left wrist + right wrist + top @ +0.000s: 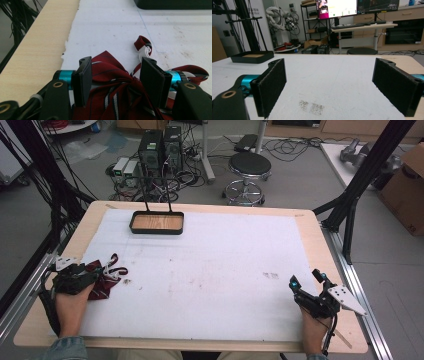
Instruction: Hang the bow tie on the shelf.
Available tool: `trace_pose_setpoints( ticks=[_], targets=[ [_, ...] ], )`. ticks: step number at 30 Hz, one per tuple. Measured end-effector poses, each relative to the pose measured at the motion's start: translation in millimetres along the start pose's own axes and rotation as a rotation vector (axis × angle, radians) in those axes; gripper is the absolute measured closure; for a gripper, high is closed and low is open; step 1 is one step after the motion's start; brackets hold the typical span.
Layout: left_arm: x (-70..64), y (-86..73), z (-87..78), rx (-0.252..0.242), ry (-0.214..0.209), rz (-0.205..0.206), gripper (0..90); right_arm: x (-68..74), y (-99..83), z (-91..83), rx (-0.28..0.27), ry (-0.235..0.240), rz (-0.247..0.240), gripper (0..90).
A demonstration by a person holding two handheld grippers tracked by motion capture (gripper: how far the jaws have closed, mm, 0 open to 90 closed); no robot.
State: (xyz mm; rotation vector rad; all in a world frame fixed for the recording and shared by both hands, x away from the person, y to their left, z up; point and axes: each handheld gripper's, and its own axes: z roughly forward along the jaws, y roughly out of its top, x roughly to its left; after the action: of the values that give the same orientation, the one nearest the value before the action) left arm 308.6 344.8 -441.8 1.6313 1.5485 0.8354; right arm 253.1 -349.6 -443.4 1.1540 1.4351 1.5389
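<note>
One striped red fabric bow tie (117, 85) | left gripper (116, 75) straddling | rectangular black tray (157, 223)

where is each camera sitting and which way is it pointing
High view: above the person's table edge, looking forward and down; both forearms, left gripper and right gripper enter from below.
Left gripper view: rides that gripper, looking along its open jaws straddling the dark red striped fabric bow tie.
Right gripper view: low over the white mat, facing the far edge between open jaws.
All share the black wood-bottomed tray.

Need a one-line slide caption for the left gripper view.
Left gripper, jaws open, straddles a dark red striped bow tie on the white mat.
</note>
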Motion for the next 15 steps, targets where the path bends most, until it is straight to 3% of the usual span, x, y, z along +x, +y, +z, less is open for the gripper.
trace_pose_setpoints(
  ticks=[10, 15],
  targets=[
    [-6.7, -0.2, 9.3, 0.039, 0.005, 0.024, 48.2, 0.6, 0.0, -0.2, 0.006, -0.001, 0.001, 11.1],
    [-10.1, -0.9, 10.2, 0.078, -0.028, 0.038, 50.7, 0.7, -0.1, -0.1, 0.007, -0.001, 0.000, 11.1]
  ],
)
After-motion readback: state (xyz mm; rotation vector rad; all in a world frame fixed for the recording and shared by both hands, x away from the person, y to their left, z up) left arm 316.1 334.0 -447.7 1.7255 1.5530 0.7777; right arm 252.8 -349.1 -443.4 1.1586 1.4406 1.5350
